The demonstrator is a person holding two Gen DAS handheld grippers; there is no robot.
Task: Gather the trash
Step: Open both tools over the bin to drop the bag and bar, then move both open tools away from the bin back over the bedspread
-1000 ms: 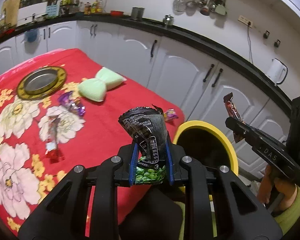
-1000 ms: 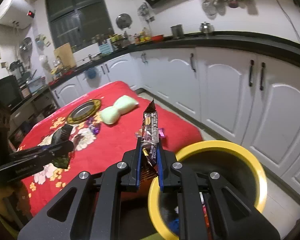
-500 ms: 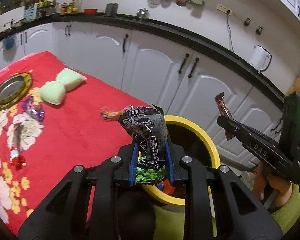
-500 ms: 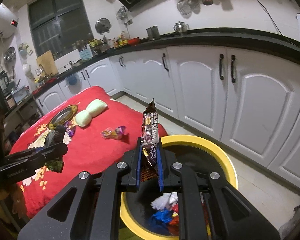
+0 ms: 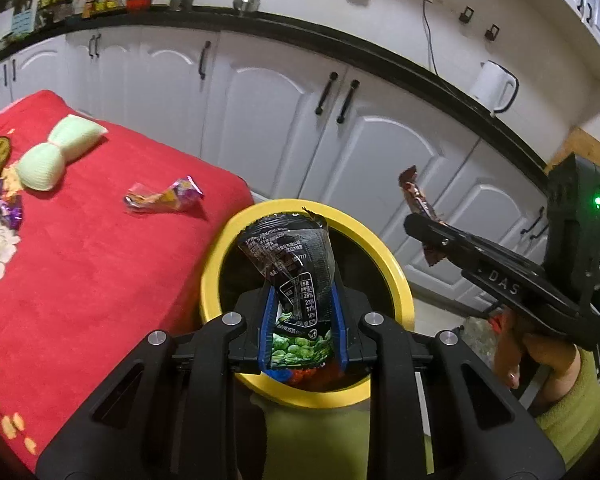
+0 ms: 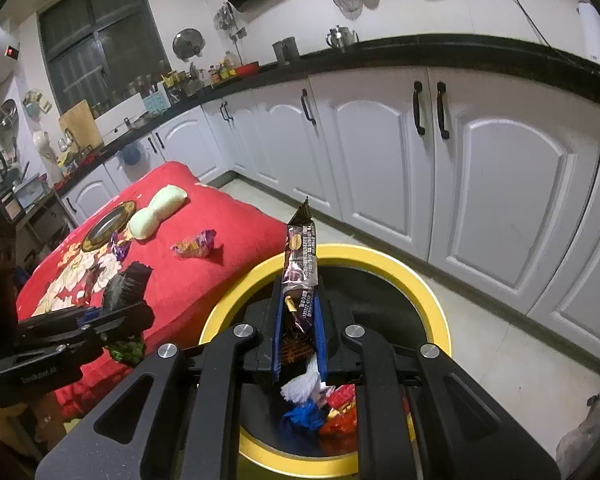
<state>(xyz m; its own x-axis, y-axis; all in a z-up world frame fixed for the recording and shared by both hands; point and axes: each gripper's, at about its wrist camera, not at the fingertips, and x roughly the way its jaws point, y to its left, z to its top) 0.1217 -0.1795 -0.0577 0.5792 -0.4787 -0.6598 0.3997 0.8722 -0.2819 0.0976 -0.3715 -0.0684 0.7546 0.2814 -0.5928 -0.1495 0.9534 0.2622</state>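
Holding trash over the bin: L gripper pinches a crumpled black snack bag, R gripper clamps a slim brown bar wrapper. Both hang above the yellow-rimmed bin, which has colourful scraps inside. Step in hand looks like drop-off; next move prob. calls for letting both jaws open over the bin mouth. One candy wrapper waits on the red cloth, approx. 10 o'clock from the bin.

"DAS" on right gripper, percentages 28%, 23%, 57% on black snack bag
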